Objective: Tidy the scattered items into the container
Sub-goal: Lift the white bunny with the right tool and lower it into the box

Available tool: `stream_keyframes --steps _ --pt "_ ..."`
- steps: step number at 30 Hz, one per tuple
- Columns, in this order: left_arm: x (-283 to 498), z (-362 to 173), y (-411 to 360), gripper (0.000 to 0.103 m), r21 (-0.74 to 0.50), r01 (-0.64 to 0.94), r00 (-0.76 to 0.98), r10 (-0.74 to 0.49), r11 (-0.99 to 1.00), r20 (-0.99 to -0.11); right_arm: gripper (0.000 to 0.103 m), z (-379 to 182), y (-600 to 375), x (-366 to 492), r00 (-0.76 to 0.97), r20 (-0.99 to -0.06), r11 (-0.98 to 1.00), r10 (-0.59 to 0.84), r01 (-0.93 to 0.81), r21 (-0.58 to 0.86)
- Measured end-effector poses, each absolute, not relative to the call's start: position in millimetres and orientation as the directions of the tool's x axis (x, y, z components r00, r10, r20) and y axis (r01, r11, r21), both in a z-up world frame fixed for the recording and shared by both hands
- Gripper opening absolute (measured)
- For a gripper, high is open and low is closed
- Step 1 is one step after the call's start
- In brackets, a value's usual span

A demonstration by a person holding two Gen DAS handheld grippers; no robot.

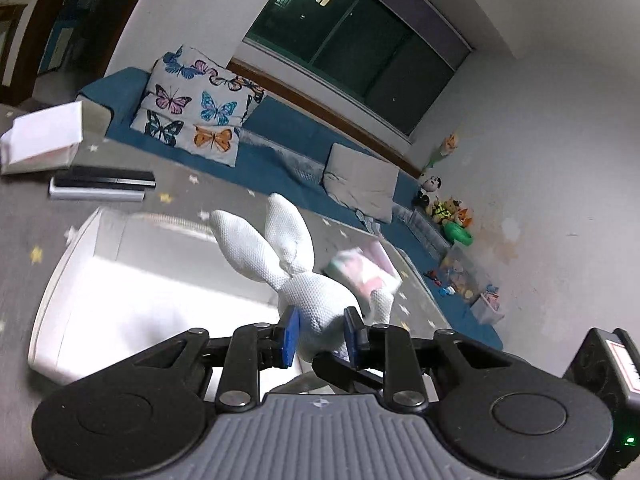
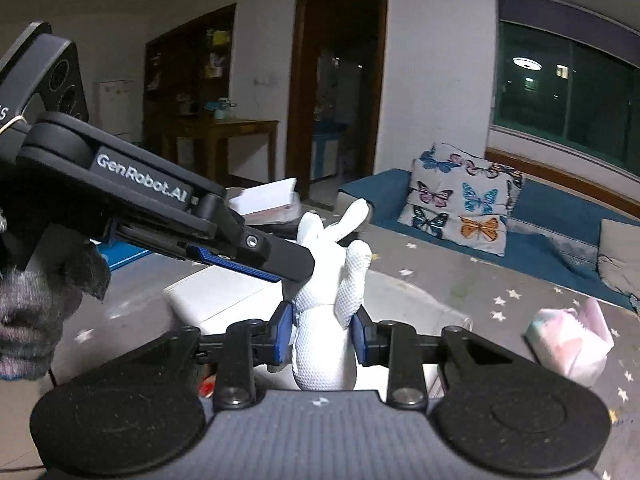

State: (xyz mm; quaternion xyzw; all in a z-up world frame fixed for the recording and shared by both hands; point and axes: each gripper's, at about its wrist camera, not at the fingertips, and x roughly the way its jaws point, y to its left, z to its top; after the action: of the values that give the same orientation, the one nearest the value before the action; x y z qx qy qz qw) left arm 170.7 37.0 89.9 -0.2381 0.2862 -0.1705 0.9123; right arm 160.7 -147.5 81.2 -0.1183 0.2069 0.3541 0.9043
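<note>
In the left wrist view, a white rectangular plastic container [image 1: 100, 280] lies open on the grey star-patterned carpet [image 1: 24, 216], to the left of and below the gripper. The left gripper [image 1: 322, 334] is clamped on a white knitted plush rabbit [image 1: 316, 292]; its blue pads [image 1: 291, 334] press the body from both sides and the long ears point up and away from the camera. A pastel soft packet [image 1: 360, 272] lies on the carpet just right of the rabbit, further off.

In the right wrist view, the left gripper [image 2: 296, 268] reaches in from the left and meets the rabbit [image 2: 328, 320] near the base of its ears. The right gripper [image 2: 322, 338] is closed on the rabbit's body lower down. The container [image 2: 224, 300] shows behind and beneath the toy, and the pastel packet [image 2: 568, 340] rests on the carpet at far right.

Both grippers hold the one toy, with its long axis running upright along the fingers. The container sits directly below and slightly left, so the coming move is probably a short lowering over the rim. Neither hand is clearly nearer; both would have to let go.
</note>
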Motion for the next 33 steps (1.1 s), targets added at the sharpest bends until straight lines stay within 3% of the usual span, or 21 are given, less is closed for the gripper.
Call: stream_keyframes --steps 8,19,24,33 --pt "235 51 40 0.026 -0.546 0.116 0.734 -0.442 0.83 -0.516 0.029 54 -134 231 0.643 -0.55 0.758 0.532 -0.651 -0.028" --pt "250 20 39 0.026 -0.513 0.051 0.696 -0.398 0.857 -0.597 0.031 9 -127 267 0.592 -0.674 0.783 0.442 -0.621 -0.032" --pt "244 21 37 0.026 -0.487 0.048 0.692 -0.381 0.872 -0.613 0.034 5 -126 266 0.597 -0.684 0.791 0.419 -0.61 -0.048" --pt "226 31 32 0.028 -0.471 0.058 0.71 -0.368 0.88 -0.6 0.039 32 -144 243 0.648 -0.609 0.799 0.456 -0.599 -0.039"
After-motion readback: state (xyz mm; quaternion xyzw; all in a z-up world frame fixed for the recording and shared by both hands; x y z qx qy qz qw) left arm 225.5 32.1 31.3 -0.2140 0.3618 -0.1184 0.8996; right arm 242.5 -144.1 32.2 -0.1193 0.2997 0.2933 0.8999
